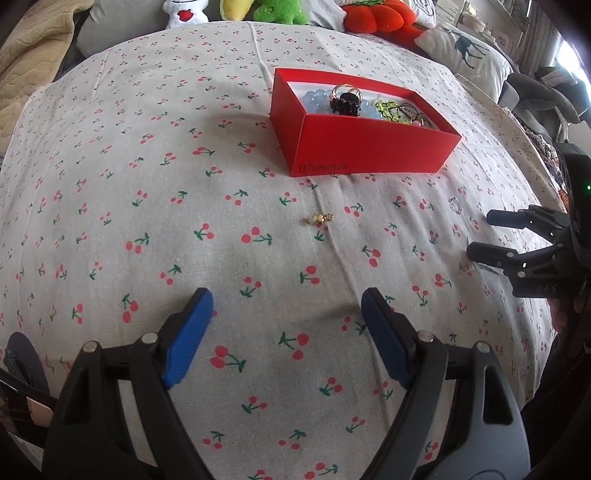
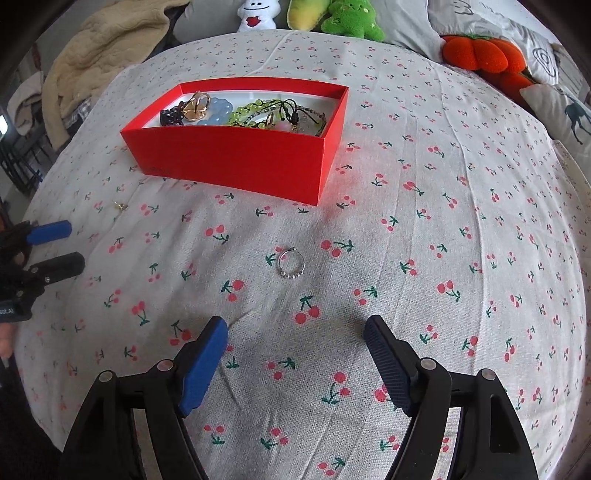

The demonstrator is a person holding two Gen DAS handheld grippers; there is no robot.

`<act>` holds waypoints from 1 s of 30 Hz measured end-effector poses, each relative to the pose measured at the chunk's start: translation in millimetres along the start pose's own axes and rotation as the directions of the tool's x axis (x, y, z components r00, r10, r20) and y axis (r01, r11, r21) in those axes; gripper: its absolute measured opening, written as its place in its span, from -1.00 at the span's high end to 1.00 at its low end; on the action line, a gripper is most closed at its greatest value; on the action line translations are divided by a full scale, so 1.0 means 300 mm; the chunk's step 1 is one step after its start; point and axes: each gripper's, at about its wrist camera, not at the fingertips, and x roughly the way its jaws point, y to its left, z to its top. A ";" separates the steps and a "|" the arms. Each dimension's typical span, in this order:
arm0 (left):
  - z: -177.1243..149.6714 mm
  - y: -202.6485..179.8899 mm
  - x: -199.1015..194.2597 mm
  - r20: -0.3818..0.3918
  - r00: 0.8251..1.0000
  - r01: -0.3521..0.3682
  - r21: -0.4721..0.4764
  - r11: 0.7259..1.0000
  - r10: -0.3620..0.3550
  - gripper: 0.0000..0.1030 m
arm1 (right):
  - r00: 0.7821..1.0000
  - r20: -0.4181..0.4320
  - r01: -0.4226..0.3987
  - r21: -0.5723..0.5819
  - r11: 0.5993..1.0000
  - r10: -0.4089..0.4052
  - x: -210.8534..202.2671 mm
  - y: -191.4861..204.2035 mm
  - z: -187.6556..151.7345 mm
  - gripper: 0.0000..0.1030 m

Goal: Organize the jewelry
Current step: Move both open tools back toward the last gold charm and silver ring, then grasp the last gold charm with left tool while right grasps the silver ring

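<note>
A red box (image 1: pixel 369 147) stands on the cherry-print cloth, holding blue beads, a black claw clip, gold rings and green beads; it also shows in the right wrist view (image 2: pixel 236 162). A small gold earring (image 1: pixel 319 218) lies on the cloth ahead of my open, empty left gripper (image 1: pixel 286 306); it is tiny at the left in the right wrist view (image 2: pixel 120 206). A silver ring (image 2: pixel 291 263) lies ahead of my open, empty right gripper (image 2: pixel 295 332), and is small in the left wrist view (image 1: pixel 455 204). The right gripper (image 1: pixel 480 236) shows at the right edge there; the left gripper (image 2: pixel 72 245) shows at the left edge here.
Plush toys line the far edge: white (image 2: pixel 255 16), green (image 2: pixel 351 18), orange (image 2: pixel 476 51). A beige blanket (image 2: pixel 96 55) lies at the back left, and a deer-print pillow (image 1: pixel 469 51) at the back right. The cloth (image 1: pixel 147 184) covers the whole surface.
</note>
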 end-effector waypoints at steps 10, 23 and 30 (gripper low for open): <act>0.056 -0.027 0.023 0.025 0.991 0.130 0.007 0.992 -0.130 0.19 | 1.000 0.004 0.011 -0.009 1.000 -0.011 0.002 0.000 0.001 -0.57; 0.110 -0.071 0.107 0.026 0.999 0.044 0.014 0.999 -0.044 0.25 | 1.000 0.002 0.007 0.002 1.000 -0.007 -0.012 -0.020 -0.009 -0.57; 0.126 -0.084 0.119 0.041 0.999 -0.016 0.022 1.000 0.015 0.66 | 1.000 -0.001 0.004 0.010 1.000 -0.004 -0.002 -0.044 0.008 -0.57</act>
